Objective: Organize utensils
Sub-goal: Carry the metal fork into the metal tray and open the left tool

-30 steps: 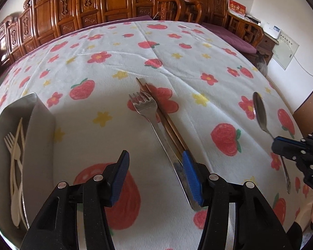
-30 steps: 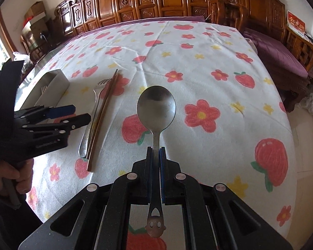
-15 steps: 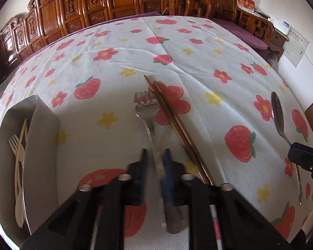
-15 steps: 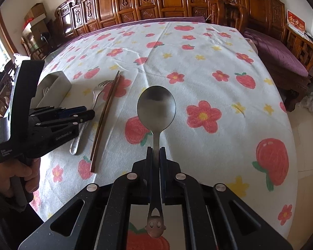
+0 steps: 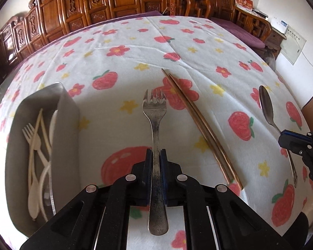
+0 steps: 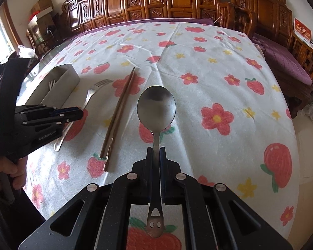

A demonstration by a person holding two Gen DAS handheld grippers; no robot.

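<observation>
Pointing tines-forward, gripped fork (image 5: 155,125) lengthwise.

From my left camera the pale plastic cutlery (image 5: 36,145) in the grey tray (image 5: 65,125) is blurred, the tray's near end runs off the picture's edge, and the spoon (image 5: 266,106) handle is partly hidden behind the right tool (image 5: 281,140).

A big table (image 5: 198,41) wears a white cloth with red strawberries and flowers. A gray utensil tray (image 5: 66,137) sits on its left side. Brown chopsticks (image 5: 200,125) lie near the middle.
</observation>
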